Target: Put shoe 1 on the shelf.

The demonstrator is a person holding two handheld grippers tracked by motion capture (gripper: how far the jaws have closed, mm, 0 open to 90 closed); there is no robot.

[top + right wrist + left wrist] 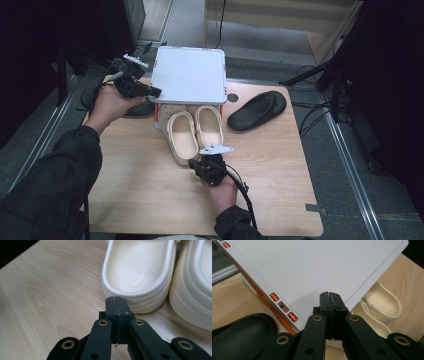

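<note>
Cream clogs (195, 131), table (150, 185) centre, toes under white lid (189, 75). Right gripper (117, 300) closed empty at left clog's heel; left gripper (330, 295) closed empty over lid.

Cream clogs (194, 131) — black slide (256, 111) — white lid (189, 74).

Black claws (116, 300) with brass-ringed pivots, grey three-cornered plates, trailing black cables, dark sleeves (60, 175).
</note>
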